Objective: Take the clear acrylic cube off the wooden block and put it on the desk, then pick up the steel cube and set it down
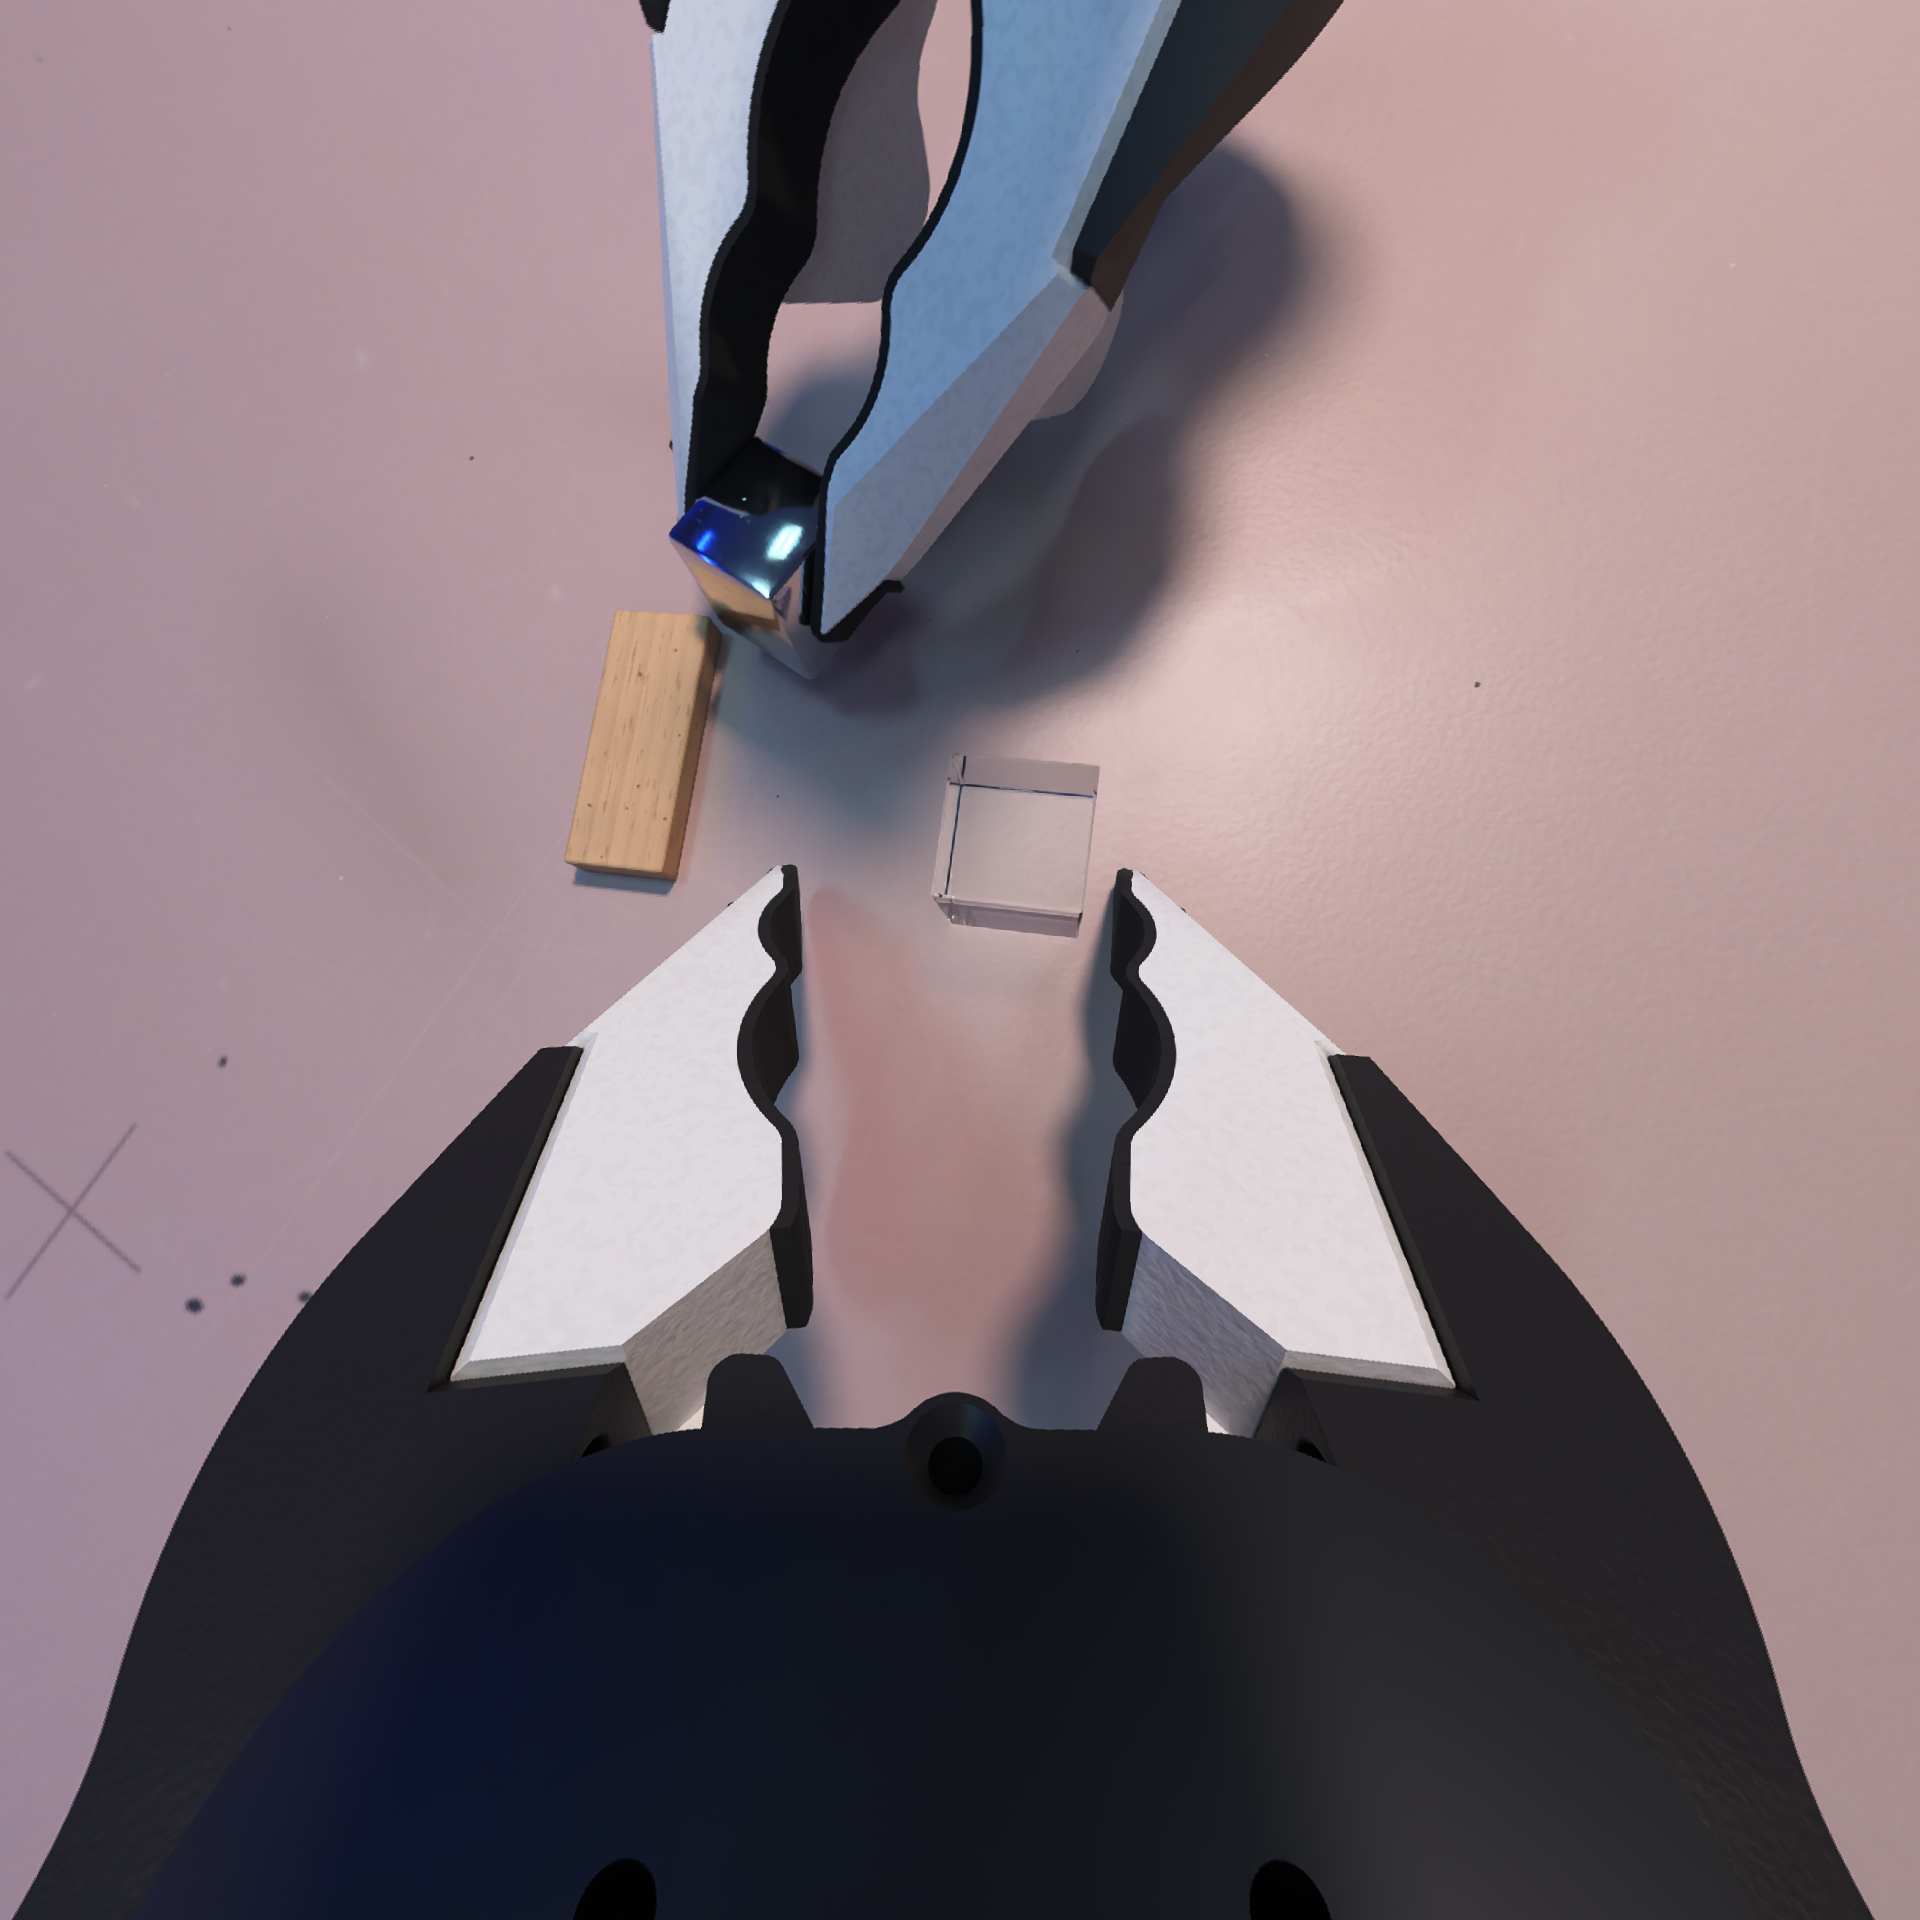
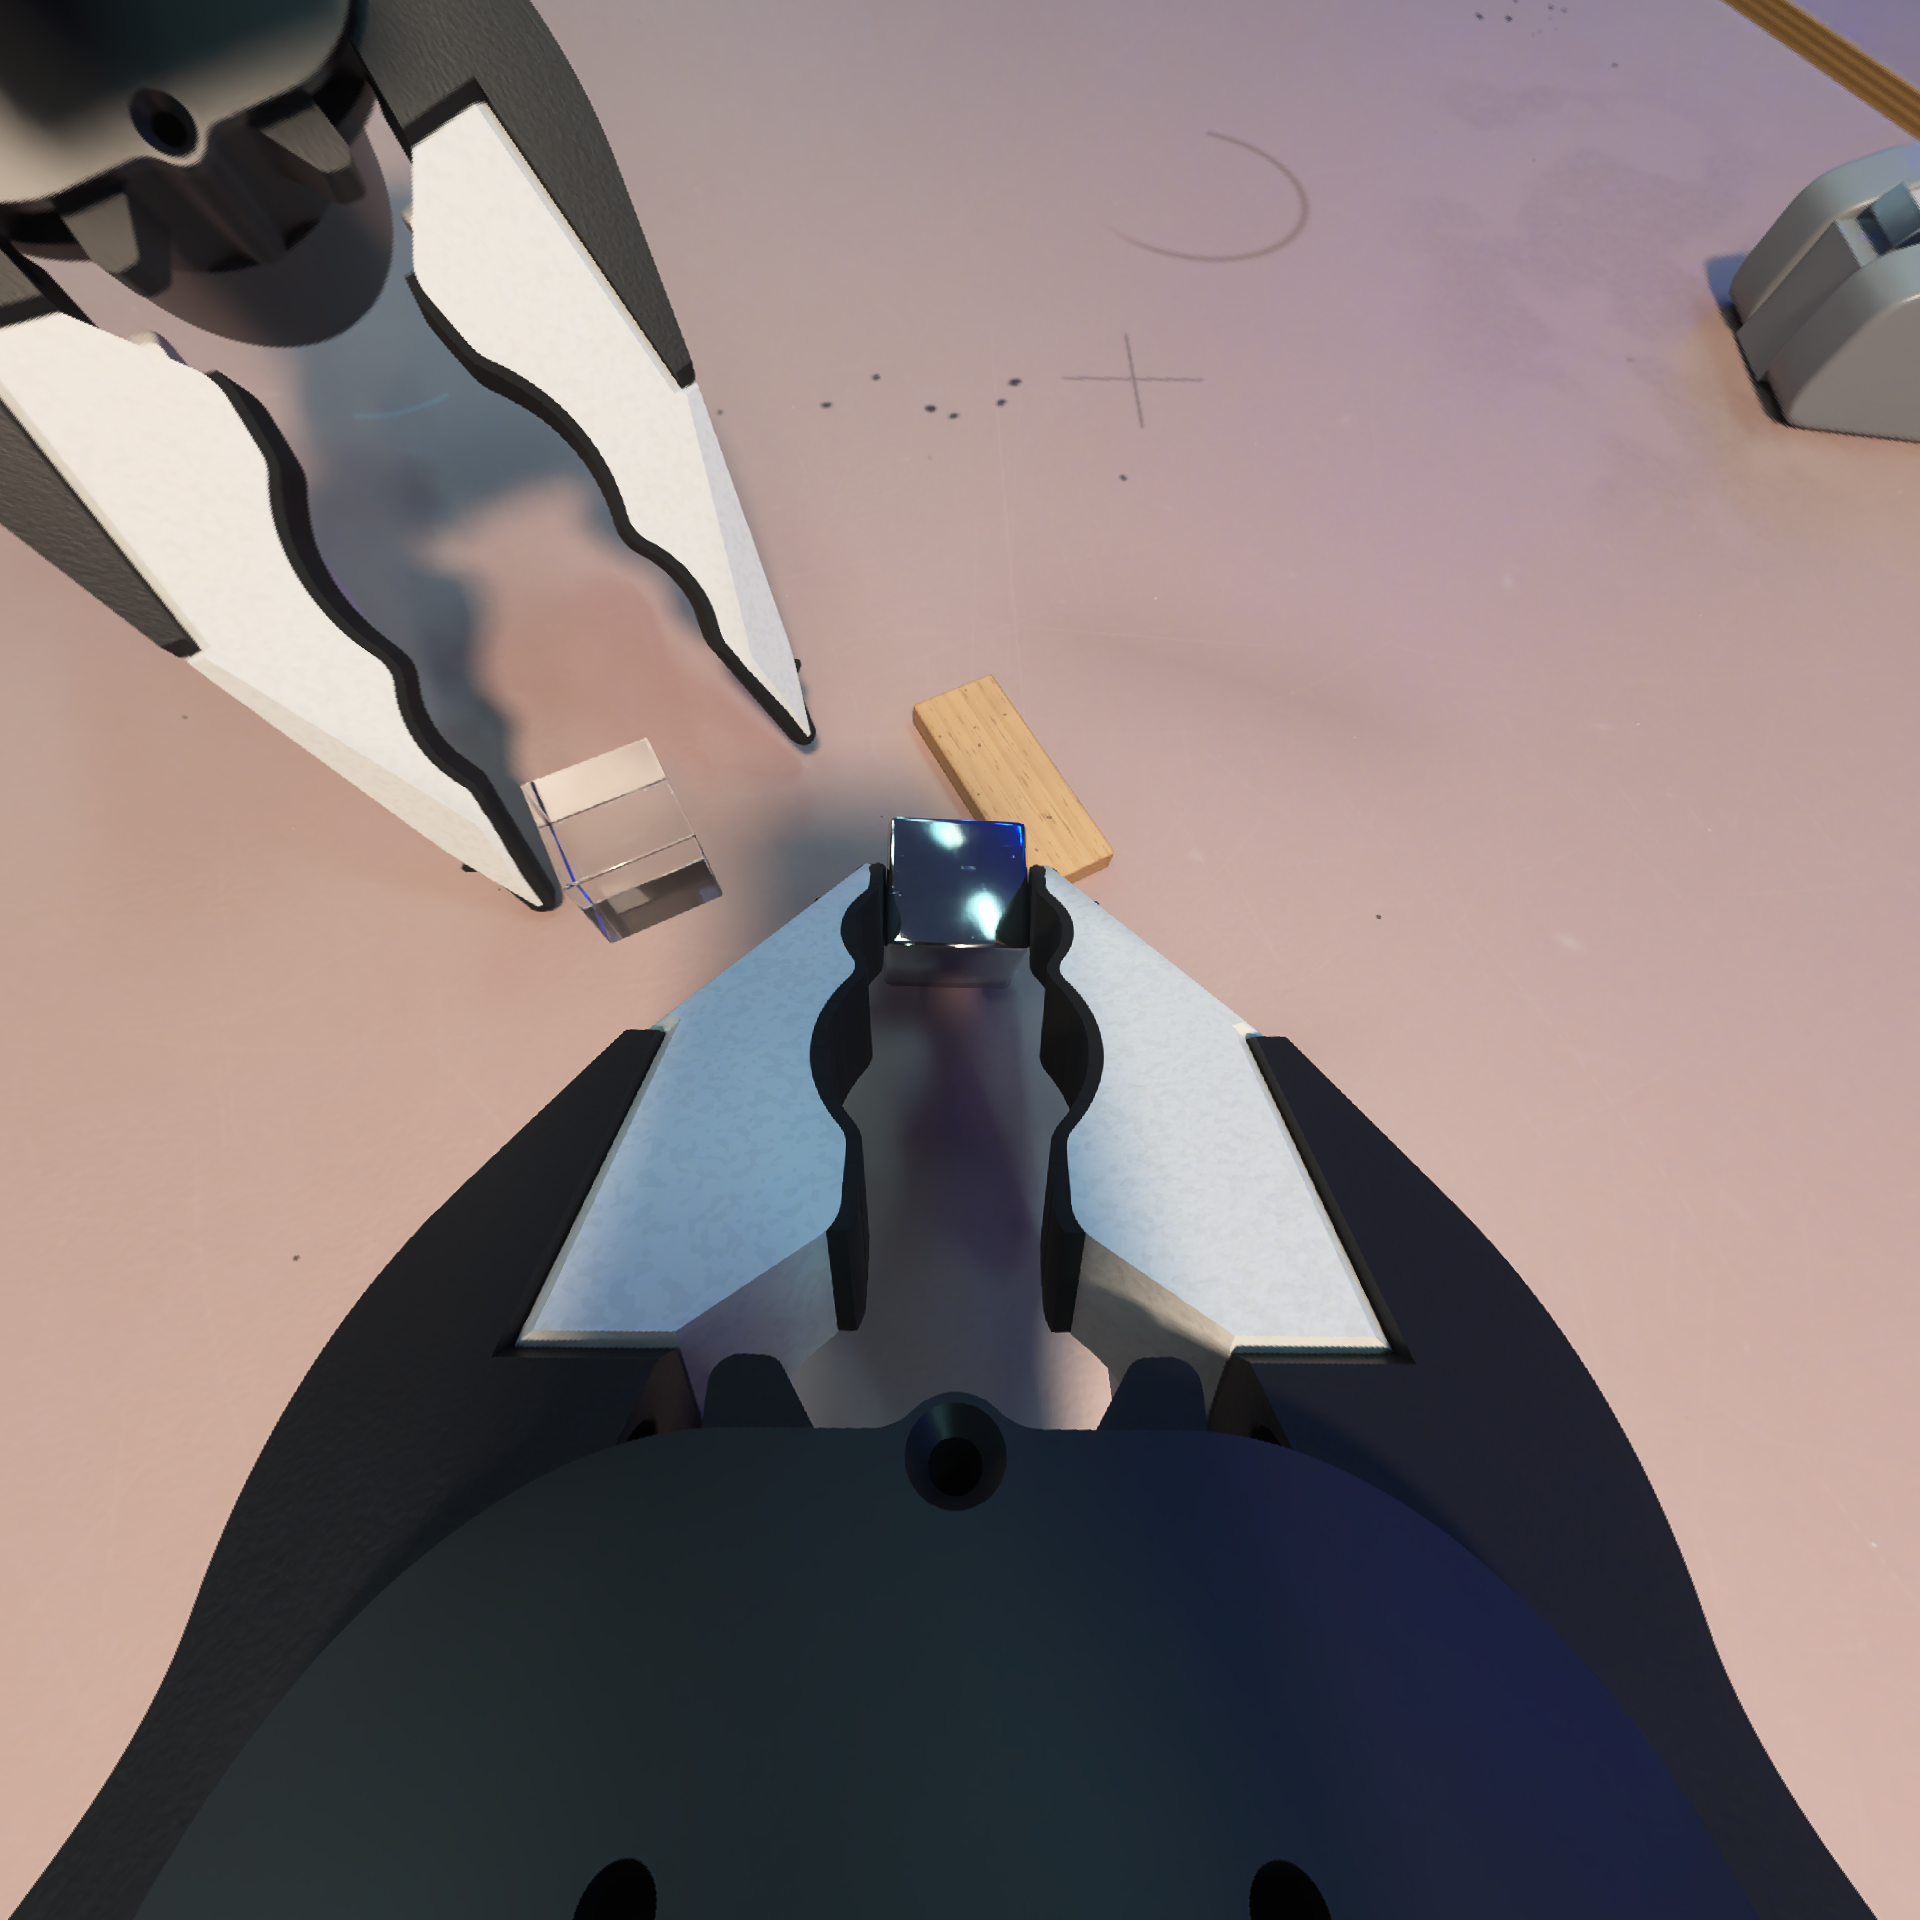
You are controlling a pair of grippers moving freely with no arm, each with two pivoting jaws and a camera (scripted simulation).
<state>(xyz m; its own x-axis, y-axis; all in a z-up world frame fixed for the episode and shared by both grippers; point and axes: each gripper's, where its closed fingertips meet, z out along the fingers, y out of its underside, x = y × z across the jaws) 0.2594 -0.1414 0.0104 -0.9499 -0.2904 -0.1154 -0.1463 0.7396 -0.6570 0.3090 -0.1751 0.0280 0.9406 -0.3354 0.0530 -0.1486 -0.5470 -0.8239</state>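
Steel cube gripped, acrylic cube already down

The clear acrylic cube (image 1: pixel 1016 844) sits on the worktop (image 1: pixel 1455 727), off the wooden block (image 1: pixel 644 743) at its 9 o'clock; the left hand-held gripper (image 1: pixel 956 883) stands apart. The right hand-held gripper (image 2: pixel 956 883) clamps the steel cube (image 2: pixel 958 881); setting it down remains.

1. The steel cube (image 2: pixel 957 883) is mirror-polished metal, dark with bright glints.
2. The acrylic cube (image 1: pixel 1015 850) is clear, glossy plastic with sharp, smooth edges.
3. The wooden block (image 1: pixel 644 744) is pale raw wood, matt, with fine grain and small specks.
4. The bench (image 1: pixel 1558 727) is a matt pinkish surface, finely textured, with faint pen marks and ink dots.
5. Each tool, left tool (image 1: pixel 956 883) and right tool (image 2: pixel 957 883), has matt black bodies and white, lightly mottled fingers (image 1: pixel 665 1091).
6. A grey device (image 2: pixel 1839 301) looks like smooth, satin plastic.
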